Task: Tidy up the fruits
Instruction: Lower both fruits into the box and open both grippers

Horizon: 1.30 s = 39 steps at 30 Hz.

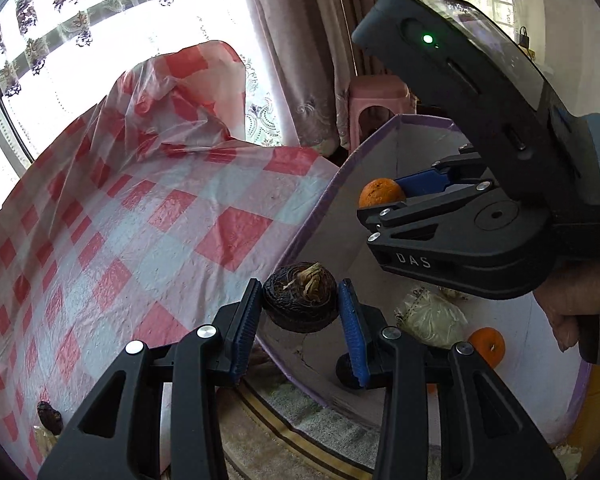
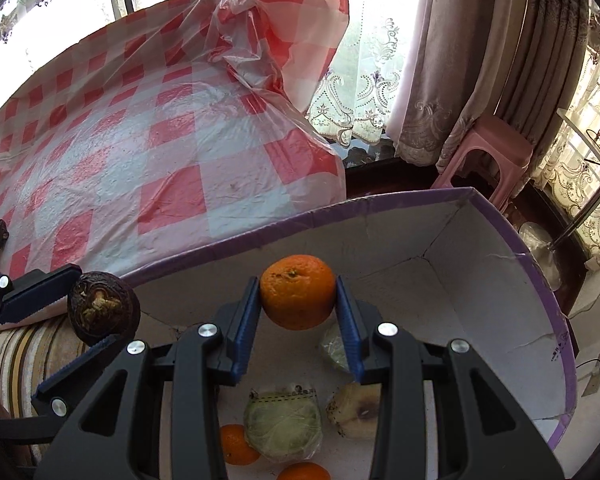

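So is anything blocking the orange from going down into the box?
Nothing visible is. The right gripper holds the orange above the open box. Below sit wrapped fruits and other oranges, with bare floor between.

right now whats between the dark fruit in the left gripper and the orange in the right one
In the right wrist view, only the box's purple rim and bare white wall run between the dark fruit and the orange.

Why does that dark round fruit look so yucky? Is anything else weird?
The dark fruit in the left gripper looks shrivelled and wrinkly, with a dried stem, unlike the bright orange in the right gripper. Another dark fruit lies alone on the checked cloth, outside the box.
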### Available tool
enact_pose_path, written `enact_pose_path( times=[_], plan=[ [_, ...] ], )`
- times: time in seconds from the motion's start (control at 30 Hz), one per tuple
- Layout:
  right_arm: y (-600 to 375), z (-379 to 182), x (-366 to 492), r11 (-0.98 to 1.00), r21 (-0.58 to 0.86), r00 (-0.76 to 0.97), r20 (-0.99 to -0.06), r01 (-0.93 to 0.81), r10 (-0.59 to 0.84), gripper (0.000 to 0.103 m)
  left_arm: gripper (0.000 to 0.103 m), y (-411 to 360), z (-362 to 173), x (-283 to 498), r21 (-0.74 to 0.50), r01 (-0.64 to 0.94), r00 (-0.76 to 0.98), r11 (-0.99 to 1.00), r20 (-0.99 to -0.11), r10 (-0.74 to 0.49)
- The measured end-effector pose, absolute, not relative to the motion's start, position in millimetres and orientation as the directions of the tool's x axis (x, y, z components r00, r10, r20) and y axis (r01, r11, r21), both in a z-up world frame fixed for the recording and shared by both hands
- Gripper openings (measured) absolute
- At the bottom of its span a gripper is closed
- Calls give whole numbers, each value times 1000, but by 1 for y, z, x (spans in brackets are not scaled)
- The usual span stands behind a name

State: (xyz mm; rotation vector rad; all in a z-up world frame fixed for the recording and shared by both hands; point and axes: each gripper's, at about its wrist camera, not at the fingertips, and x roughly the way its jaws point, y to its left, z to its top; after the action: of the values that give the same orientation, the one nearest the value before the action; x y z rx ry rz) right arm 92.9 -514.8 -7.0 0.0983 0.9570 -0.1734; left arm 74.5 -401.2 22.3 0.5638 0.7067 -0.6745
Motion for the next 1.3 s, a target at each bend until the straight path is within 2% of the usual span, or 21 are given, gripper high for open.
enact_pose_path(
  times=[0.5, 0.9, 1.3],
  plan=[
    [-518, -69, 114, 990, 6, 387, -921, 140, -49, 38, 38, -436, -17, 75, 322, 799, 507, 509, -815, -281],
    [-509, -88, 132, 994, -3, 355, -934, 109, -42, 38, 38, -443, -42, 89, 310, 821, 447, 479, -871, -203],
    [-501, -95, 131, 995, -26, 368, -928, 94, -59, 39, 38, -449, -52, 93, 361, 807, 484, 467, -857, -174]
  ],
)
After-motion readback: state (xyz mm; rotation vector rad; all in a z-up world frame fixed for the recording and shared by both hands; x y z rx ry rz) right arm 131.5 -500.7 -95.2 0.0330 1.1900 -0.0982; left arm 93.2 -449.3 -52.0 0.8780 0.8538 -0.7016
